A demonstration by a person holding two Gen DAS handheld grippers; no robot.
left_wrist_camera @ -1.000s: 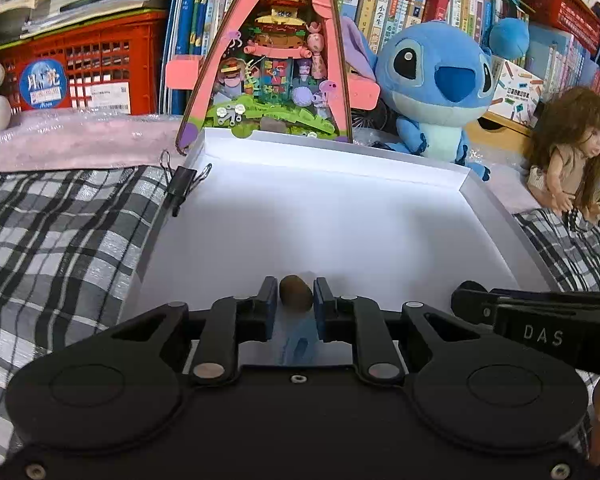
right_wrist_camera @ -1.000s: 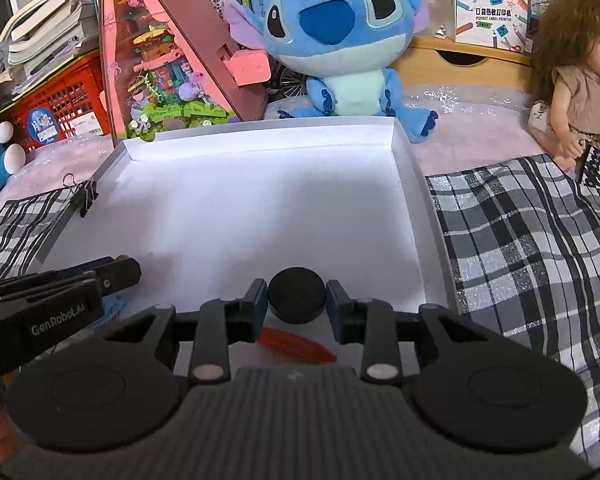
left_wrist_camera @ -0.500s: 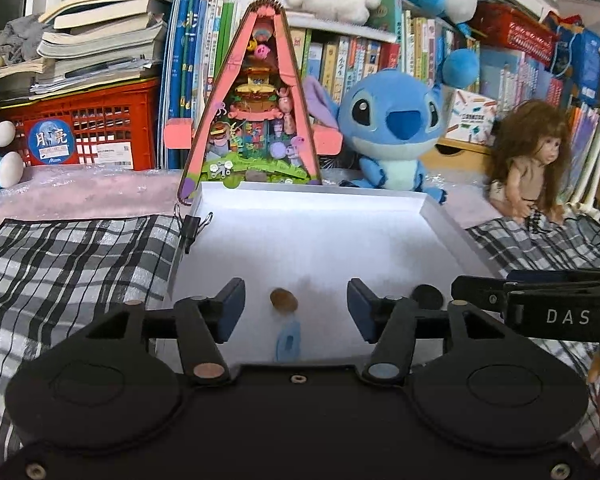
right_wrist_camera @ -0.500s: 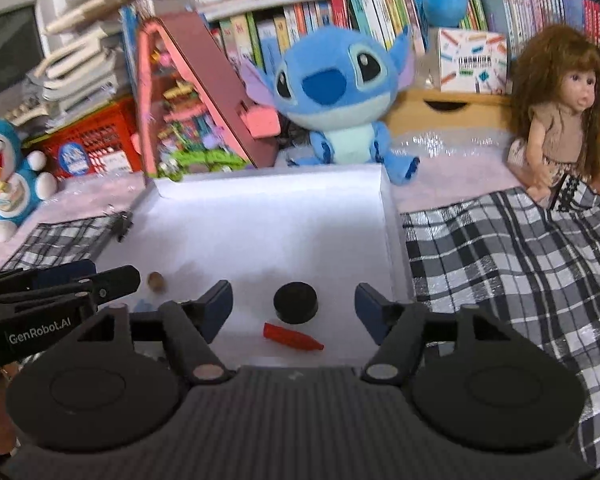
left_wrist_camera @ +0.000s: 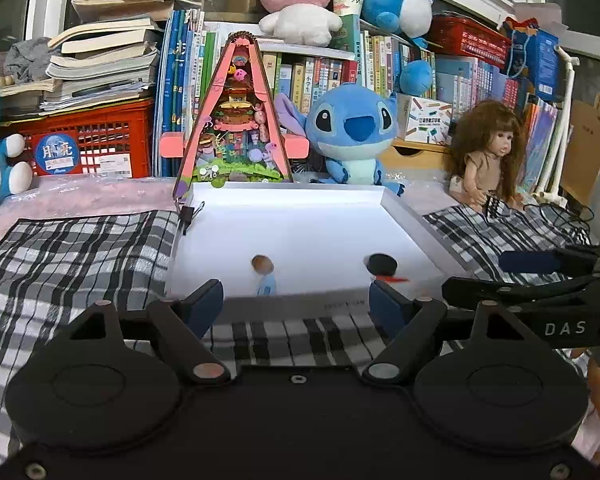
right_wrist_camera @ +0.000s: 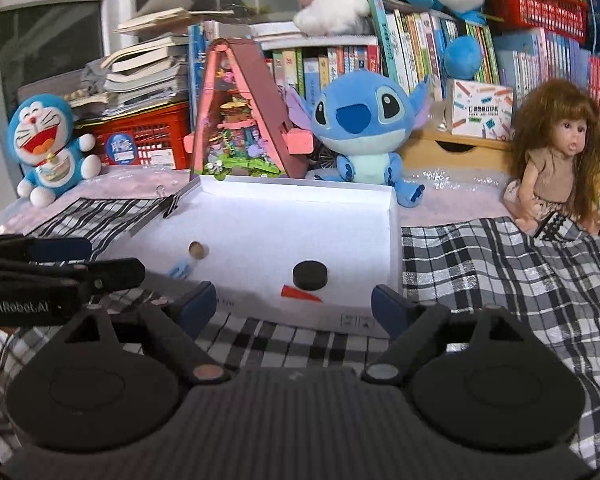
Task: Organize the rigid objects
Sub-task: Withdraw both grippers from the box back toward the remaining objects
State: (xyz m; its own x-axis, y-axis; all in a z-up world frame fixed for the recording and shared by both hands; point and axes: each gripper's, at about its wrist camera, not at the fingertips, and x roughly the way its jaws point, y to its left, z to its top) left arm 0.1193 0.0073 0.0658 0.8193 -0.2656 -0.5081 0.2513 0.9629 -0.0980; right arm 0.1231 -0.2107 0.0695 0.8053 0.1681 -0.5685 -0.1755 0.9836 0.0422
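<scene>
**Both claws empty, opening over tray's near edge**

My left claw (left_wrist_camera: 296, 300) & right claw (right_wrist_camera: 294, 306): jaws opening wide, nothing btwn them. White tray (right_wrist_camera: 394, 240) sits on plaid cloth (right_wrist_camera: 500, 272). Inside: black puck (right_wrist_camera: 309, 275) at 5 o'clock, red piece (right_wrist_camera: 300, 293) touching its near side; brown nut (left_wrist_camera: 262, 264) at 7, blue piece (left_wrist_camera: 266, 285) just beside it.

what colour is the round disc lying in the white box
Black. The disc shows best in the right wrist view, lying in the white box just above a red piece.
</scene>
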